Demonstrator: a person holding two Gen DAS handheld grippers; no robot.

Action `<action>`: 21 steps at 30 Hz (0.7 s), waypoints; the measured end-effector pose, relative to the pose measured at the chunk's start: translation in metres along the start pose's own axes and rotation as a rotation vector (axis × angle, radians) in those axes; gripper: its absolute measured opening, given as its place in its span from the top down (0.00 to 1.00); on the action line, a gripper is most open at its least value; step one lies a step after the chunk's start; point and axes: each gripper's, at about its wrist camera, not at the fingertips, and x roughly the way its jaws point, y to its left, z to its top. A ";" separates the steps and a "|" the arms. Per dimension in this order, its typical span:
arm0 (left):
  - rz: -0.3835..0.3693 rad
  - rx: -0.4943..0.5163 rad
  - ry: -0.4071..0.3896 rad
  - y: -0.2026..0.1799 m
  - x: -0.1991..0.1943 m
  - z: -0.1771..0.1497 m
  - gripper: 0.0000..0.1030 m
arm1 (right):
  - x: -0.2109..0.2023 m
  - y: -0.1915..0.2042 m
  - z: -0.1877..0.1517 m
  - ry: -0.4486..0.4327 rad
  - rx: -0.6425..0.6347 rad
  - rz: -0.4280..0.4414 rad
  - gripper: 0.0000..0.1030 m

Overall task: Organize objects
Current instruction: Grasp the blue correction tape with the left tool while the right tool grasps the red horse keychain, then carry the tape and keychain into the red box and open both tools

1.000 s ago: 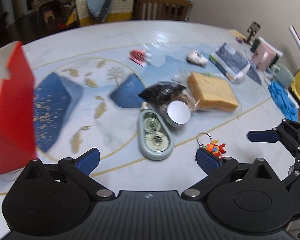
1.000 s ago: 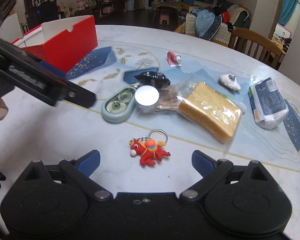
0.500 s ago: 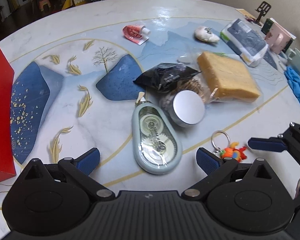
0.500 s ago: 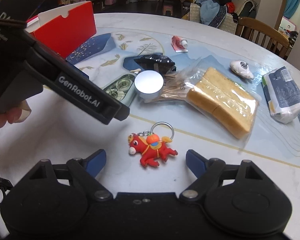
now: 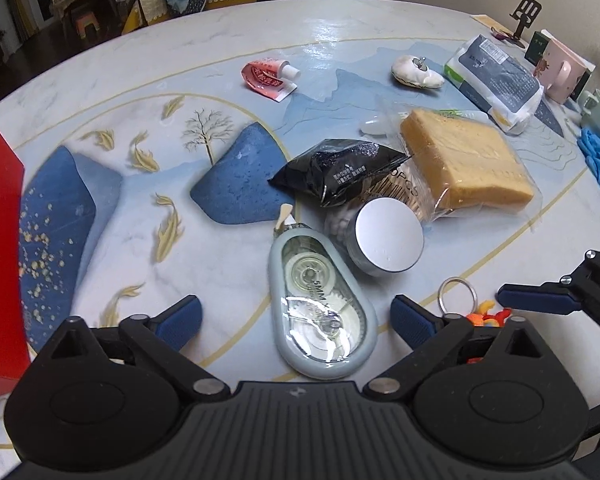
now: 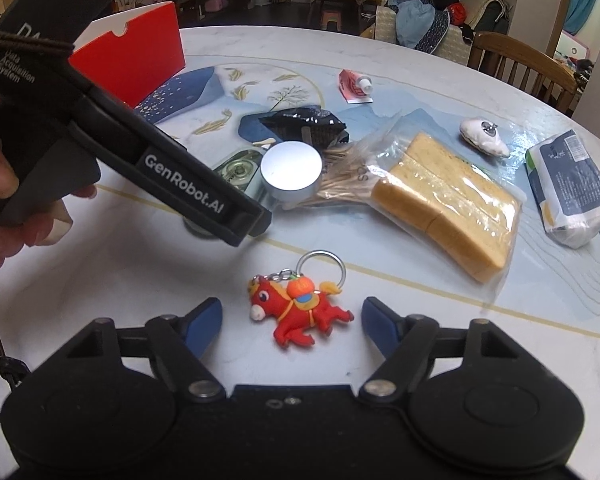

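Left gripper [image 5: 296, 320] hangs over the counter [image 5: 228, 272] with its blue-padded fingers [image 5: 180, 316] spread wide and nothing between the pads, the grey-blue correction tape dispenser [image 5: 322, 308] lying flat right in the gap, "5MM" readable through its clear window. Right gripper [image 6: 292, 316] is spread just as wide, empty too, fingers [image 6: 204, 316] either side of one red horse keychain [image 6: 300, 308] lying flat on the counter with its metal ring pointing away. In the right view the left tool's black body reads "GenRobot.AI" and "Data Acquisition System". Just beyond the tape dispenser, touching it, sits one round silver-lidded tin [image 5: 384, 236], leaning against a clear bag of toothpicks [image 6: 344, 184] whose print is too broken to read. One black snack packet [image 5: 340, 172] rests on that cluster; its white text is too small to make out. One wrapped block of yellow sponge cake [image 5: 464, 164] lies beside the toothpicks. Farther out: one red-and-white squeeze pouch [image 5: 268, 76], one white shell-shaped piece [image 5: 416, 72], one pack of tissues [image 5: 496, 80]. A red box [image 6: 140, 64] stands at the left edge.
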 end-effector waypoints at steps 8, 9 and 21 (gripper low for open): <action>0.014 0.068 -0.026 -0.003 -0.007 0.000 0.41 | -0.003 -0.001 0.000 -0.008 0.001 -0.012 0.45; 0.009 0.078 -0.027 -0.004 -0.008 0.000 0.45 | -0.003 -0.002 -0.001 -0.009 0.006 -0.014 0.46; -0.006 0.047 -0.023 0.005 -0.021 -0.013 0.50 | -0.013 0.003 -0.001 -0.011 0.032 -0.037 0.49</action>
